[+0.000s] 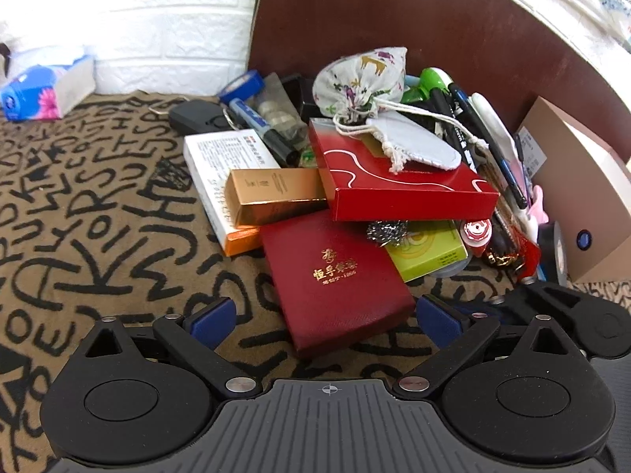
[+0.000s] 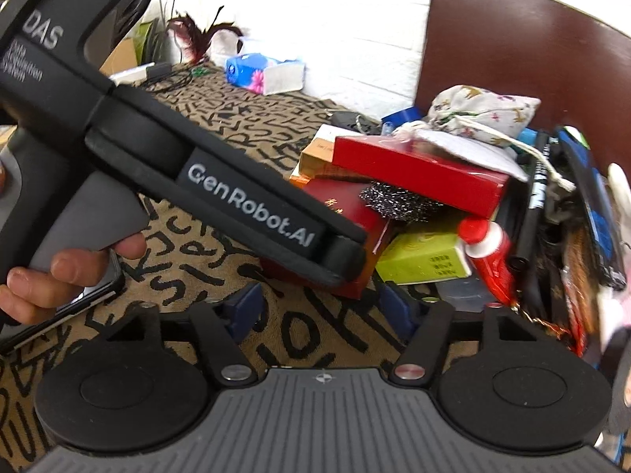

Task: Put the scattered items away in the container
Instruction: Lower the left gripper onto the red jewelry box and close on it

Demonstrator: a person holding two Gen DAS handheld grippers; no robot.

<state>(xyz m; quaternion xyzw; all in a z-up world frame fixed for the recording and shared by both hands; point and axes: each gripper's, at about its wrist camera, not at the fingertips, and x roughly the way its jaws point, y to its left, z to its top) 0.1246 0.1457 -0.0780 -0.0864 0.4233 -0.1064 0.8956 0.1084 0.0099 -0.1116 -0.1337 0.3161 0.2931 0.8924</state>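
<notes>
The left gripper [image 1: 325, 317] has its jaws wide apart, and the near corner of the dark red case [image 1: 335, 276] lies between the blue pads [image 1: 211, 321], which do not press on it. The right gripper [image 2: 319, 311] also stands with jaws apart and holds nothing; only the cloth shows between its pads.

In the middle of the left wrist view lies one pile: one bright red box [image 1: 402, 185], one gold box [image 1: 276, 195], one white box [image 1: 224, 165], one green box [image 1: 430, 252], one printed drawstring pouch [image 1: 363, 79], one steel scourer [image 1: 386, 230] and several pens.

At the right edge stands one cardboard container [image 1: 579, 197]. One tissue pack [image 1: 47, 86] lies upper left.

The surface is a tan cloth with black letters [image 1: 98, 216], before a white brick wall [image 1: 157, 19] and a brown headboard [image 1: 434, 27].
</notes>
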